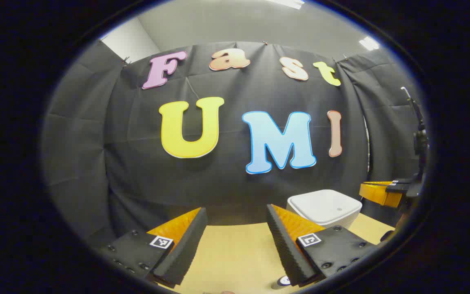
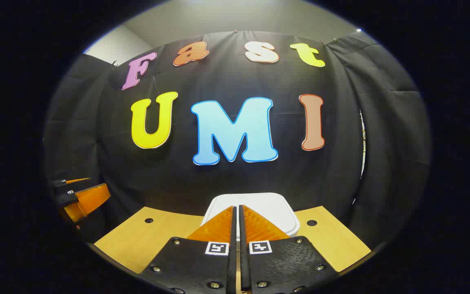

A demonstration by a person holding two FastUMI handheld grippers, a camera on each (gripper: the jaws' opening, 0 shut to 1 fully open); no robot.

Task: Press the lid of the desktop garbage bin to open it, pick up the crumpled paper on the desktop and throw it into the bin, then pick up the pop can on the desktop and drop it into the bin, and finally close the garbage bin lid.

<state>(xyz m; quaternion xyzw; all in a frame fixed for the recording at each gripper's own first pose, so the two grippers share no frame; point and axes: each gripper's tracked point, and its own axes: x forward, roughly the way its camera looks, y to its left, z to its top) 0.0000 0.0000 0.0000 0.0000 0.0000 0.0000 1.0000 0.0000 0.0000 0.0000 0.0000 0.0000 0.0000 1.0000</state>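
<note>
The white desktop bin [image 1: 324, 206] stands on the wooden table with its lid down, to the right of my left gripper [image 1: 236, 209]. That gripper hangs open above the table with nothing between its fingers. My right gripper [image 2: 237, 207] is shut with nothing in it, and its tips point straight at the bin's lid [image 2: 271, 206], just in front of it and slightly above. It also appears far right in the left gripper view, as the right gripper [image 1: 382, 192] beyond the bin. A small round dark object [image 1: 284, 281] lies by the left gripper's right finger; I cannot tell what it is.
The light wooden table [image 2: 145, 239] has small round holes [image 2: 311, 223] on either side of the bin. Black cloth closes the booth behind and to both sides. The left gripper [image 2: 82, 198] shows at the far left of the right gripper view.
</note>
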